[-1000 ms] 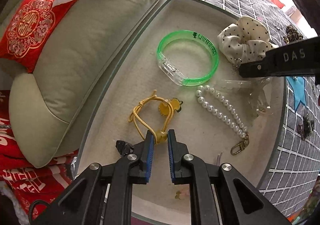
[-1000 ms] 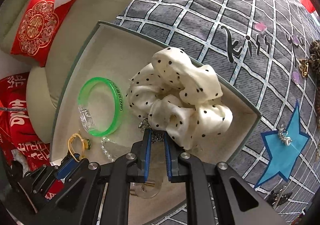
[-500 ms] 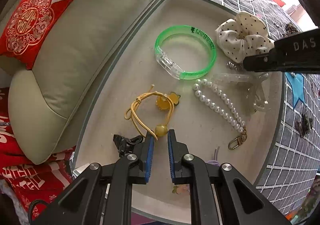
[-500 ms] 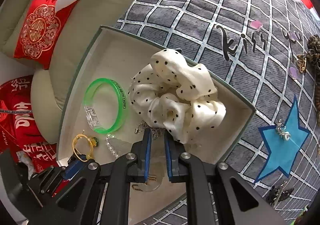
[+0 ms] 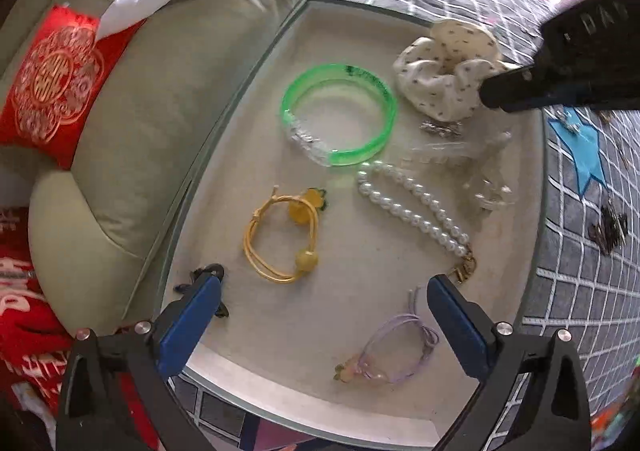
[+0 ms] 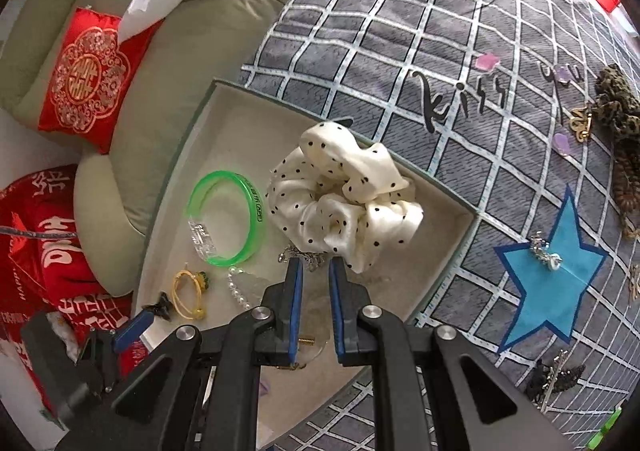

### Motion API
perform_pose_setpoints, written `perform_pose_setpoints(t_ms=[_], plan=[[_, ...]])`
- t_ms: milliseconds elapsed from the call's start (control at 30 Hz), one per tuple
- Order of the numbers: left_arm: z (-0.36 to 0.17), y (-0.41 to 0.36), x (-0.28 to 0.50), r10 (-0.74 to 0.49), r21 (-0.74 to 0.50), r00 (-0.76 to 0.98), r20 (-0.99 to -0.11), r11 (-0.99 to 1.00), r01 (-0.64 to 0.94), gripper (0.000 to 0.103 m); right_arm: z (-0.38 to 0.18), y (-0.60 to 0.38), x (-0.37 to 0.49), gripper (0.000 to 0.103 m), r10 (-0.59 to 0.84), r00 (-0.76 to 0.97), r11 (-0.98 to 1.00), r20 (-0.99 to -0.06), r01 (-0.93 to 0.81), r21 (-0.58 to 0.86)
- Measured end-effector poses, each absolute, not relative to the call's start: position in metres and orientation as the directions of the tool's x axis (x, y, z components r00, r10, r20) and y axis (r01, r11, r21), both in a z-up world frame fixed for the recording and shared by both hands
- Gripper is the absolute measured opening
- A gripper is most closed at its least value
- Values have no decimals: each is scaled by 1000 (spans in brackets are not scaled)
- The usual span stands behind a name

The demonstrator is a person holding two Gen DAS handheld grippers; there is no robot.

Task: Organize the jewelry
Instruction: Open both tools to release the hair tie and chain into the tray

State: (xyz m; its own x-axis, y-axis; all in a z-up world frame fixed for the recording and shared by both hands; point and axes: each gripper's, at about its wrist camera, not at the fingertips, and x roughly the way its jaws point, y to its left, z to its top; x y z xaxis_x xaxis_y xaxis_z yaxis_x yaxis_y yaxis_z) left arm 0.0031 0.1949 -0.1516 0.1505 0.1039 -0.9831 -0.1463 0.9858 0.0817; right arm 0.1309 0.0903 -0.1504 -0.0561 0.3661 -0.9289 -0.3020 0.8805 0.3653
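Left wrist view: the left gripper (image 5: 324,291) fills the bottom of the frame, its jaws opening and spread wide with nothing pinched between them, above the cream floor of a shallow tray (image 5: 352,403). In the tray, the yellow cord bracelet (image 5: 276,239) lies free in the middle, just above the gap between the blue pads. A green bangle (image 5: 340,115) sits above it, a pearl strand (image 5: 416,211) runs down to the right, a lilac cord bracelet (image 5: 396,351) lies at the lower right, and a small black clip (image 5: 208,275) shows beside the left fingertip. A spotted scrunchie (image 5: 444,79) rests at the upper right, partly behind the right gripper's dark body. A pale sofa (image 5: 140,123) with a red cushion (image 5: 48,83) takes the left side. Right wrist view: the right gripper (image 6: 316,275) sits at lower centre with its jaws nearly closed, a narrow gap left between the pads and nothing visibly clamped in it. Its tips hang over a small metal chain (image 6: 300,255) at the scrunchie's (image 6: 340,203) lower edge. The bangle (image 6: 228,219) lies to the left, and the yellow bracelet (image 6: 188,291) is at lower left. The tray (image 6: 452,263) rests on a grey checked cloth (image 6: 400,51) with a blue star (image 6: 552,275).
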Motion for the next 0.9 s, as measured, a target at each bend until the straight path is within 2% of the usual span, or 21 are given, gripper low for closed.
perform_pose_setpoints(t_ms=[267,433,600,800,833,900], plan=[[-137,202,1,88,52,154,-984,974,-222,103,-137,80,123,19,365,-47,882,-930,-304,361],[-126,212,-5,131,87,165,-977,965,-249,103,-129,82,112,36,341,-32,880,-939,-340,331],[-119,219,-10,149,100,161,-976,956,-277,103,-120,80,97,46,312,-19,879,-950,-375,296],[-100,225,-18,174,109,190,-966,944,-311,103,-107,75,83,71,299,8,881,-954,-387,273],[-99,228,-20,167,102,189,-968,945,-312,103,-105,73,81,77,300,12,882,-954,-385,273],[-95,229,-21,139,76,184,-973,947,-313,103,-99,69,77,82,307,21,883,-952,-378,276]])
